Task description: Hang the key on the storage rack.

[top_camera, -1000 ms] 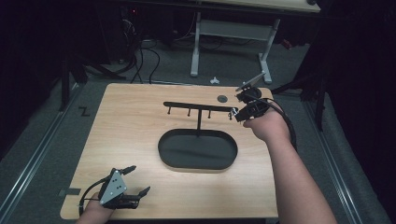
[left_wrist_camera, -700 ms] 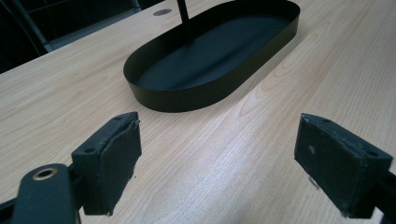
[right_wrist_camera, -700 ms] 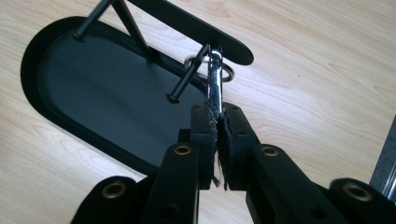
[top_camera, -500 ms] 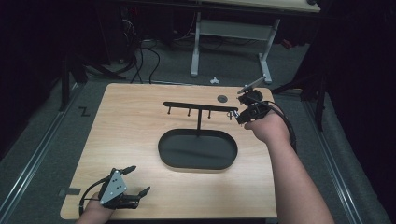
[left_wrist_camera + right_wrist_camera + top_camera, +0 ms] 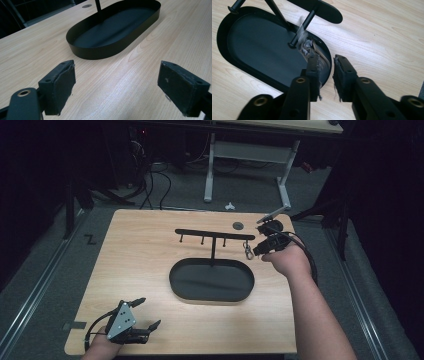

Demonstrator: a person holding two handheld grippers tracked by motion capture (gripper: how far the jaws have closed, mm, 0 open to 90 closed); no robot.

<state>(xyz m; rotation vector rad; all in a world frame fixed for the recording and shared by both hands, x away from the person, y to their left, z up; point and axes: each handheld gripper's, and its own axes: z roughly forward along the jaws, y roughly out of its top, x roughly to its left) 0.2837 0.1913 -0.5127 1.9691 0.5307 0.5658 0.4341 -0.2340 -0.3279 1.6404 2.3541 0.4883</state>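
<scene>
High view puts the metal clasp point(image 5: 248, 253) at centre right of the frame, hanging from the right end of the black hook stand point(image 5: 214, 234) above the oval tray's rim point(image 5: 172, 281). Its long axis runs straight down from the bar, lower end pointing at the table point(image 5: 135, 255), while the bar lies left to right across the frame. The right gripper point(image 5: 257, 251) sits just beside it. Its jaws have just been opening and stand a narrow gap apart, with nothing seen between them in the right gripper view, where the clasp point(image 5: 304, 43) is a shiny blur on its peg. The likely trouble is a snag: with so small a gap, a pad could catch the clasp while pulling away and drag it off the peg or rock the stand. The left gripper point(image 5: 150, 311) rests at lower left, spread wide and empty.
</scene>
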